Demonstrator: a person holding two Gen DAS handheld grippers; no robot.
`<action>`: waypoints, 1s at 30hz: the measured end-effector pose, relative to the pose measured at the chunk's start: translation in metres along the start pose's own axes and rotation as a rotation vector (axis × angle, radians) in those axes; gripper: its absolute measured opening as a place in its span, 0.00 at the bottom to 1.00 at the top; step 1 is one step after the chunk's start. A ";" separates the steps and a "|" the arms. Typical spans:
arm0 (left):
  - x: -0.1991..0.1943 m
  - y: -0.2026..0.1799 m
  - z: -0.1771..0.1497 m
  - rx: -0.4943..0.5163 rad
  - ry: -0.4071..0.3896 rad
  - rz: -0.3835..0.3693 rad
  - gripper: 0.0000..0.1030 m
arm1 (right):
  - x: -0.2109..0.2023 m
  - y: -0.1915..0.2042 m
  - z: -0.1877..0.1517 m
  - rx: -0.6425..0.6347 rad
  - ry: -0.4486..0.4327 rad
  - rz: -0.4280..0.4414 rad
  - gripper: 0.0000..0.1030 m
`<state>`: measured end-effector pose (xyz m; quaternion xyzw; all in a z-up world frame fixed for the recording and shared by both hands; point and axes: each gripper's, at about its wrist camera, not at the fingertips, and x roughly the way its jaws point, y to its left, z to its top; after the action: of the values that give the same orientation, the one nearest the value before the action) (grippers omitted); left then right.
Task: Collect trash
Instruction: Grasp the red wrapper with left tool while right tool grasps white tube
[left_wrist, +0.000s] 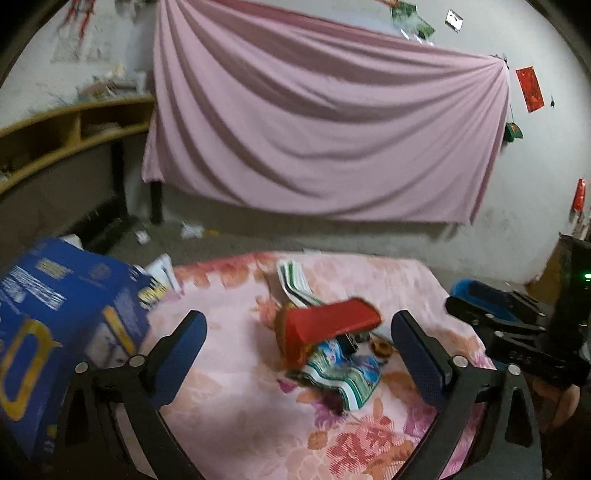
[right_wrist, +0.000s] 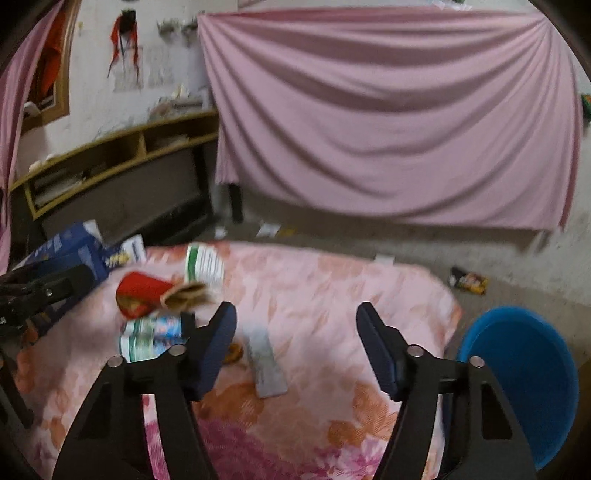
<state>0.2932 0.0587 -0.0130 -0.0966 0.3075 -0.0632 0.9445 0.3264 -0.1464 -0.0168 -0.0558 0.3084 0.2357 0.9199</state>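
At 9 o'clock in the left wrist view a blue carton (left_wrist: 62, 332) is leaning in over the edge of the floral pink cover (left_wrist: 236, 406), its open end facing the litter, and it looks like the likeliest place for the trash to go. The left gripper (left_wrist: 297, 354) is hovering with its 2 fingers spread wide and nothing between them. Just past it, at 12 o'clock, the trash is lying in a loose heap: a red packet (left_wrist: 332, 321) resting on a blue-green wrapper (left_wrist: 347, 373), with a green-striped wrapper (left_wrist: 295, 280) farther back. At 3 o'clock the right gripper (right_wrist: 295, 350) is also hanging apart and empty, above a flat grey wrapper (right_wrist: 264, 369) lying on the cover, and a blue bin (right_wrist: 524, 387) is standing beside the surface at 4 o'clock in the right wrist view. The risks, as I judge them: the stacked pieces are overlapping, so closing on the red packet may drag or scatter the ones beneath; the grey wrapper is lying flat on soft cloth, so the fingers may pinch fabric instead. Both views are blurring. A pink draped sheet (right_wrist: 388, 110) is covering the far wall, a wooden shelf (right_wrist: 122, 155) is standing at 10 o'clock, and paper scraps (left_wrist: 192, 230) are littering the concrete floor.
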 end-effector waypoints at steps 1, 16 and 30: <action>0.004 0.001 -0.001 -0.001 0.016 -0.005 0.92 | 0.006 0.000 -0.001 -0.002 0.031 0.008 0.61; 0.054 0.008 -0.008 0.012 0.185 -0.035 0.35 | 0.069 0.002 -0.012 -0.006 0.299 0.112 0.43; 0.041 0.008 -0.004 -0.022 0.162 -0.027 0.11 | 0.063 0.001 -0.018 -0.022 0.332 0.131 0.16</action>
<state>0.3241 0.0585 -0.0406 -0.1055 0.3823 -0.0801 0.9145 0.3601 -0.1247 -0.0692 -0.0840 0.4562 0.2861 0.8384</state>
